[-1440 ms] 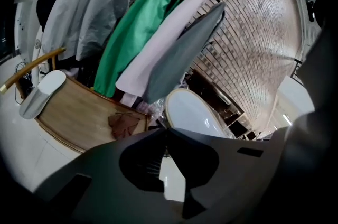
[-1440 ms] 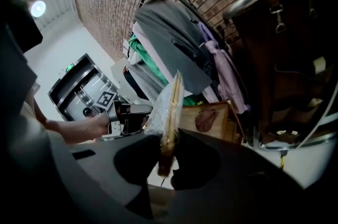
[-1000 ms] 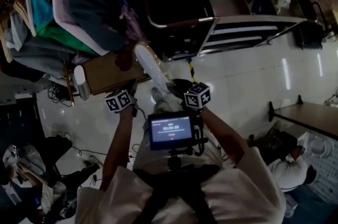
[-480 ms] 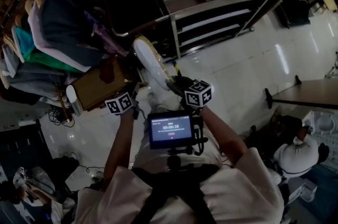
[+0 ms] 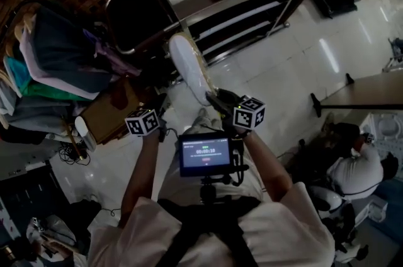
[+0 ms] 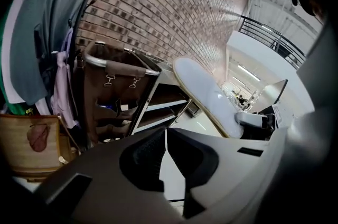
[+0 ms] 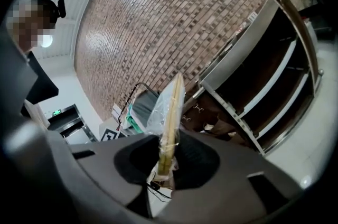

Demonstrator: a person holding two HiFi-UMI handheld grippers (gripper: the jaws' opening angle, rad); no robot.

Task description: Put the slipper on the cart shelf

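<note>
A white slipper in a clear plastic wrap sticks up and forward from my right gripper, which is shut on its heel end. In the right gripper view the slipper shows edge-on, pinched between the pads. The left gripper view sees the slipper's pale sole off to its right. My left gripper is shut with nothing in it, its pads meeting. The metal cart with its open shelves stands ahead across the white floor, beyond the slipper's tip.
A dark laundry bag on a frame hangs at the cart's left end. A rack of hanging clothes and a brown box stand to the left. A table edge and a seated person are on the right.
The view has swung so the cart and clothes rack sit further left and nearer. The right gripper and slipper have shifted slightly right; the slipper stays gripped.
</note>
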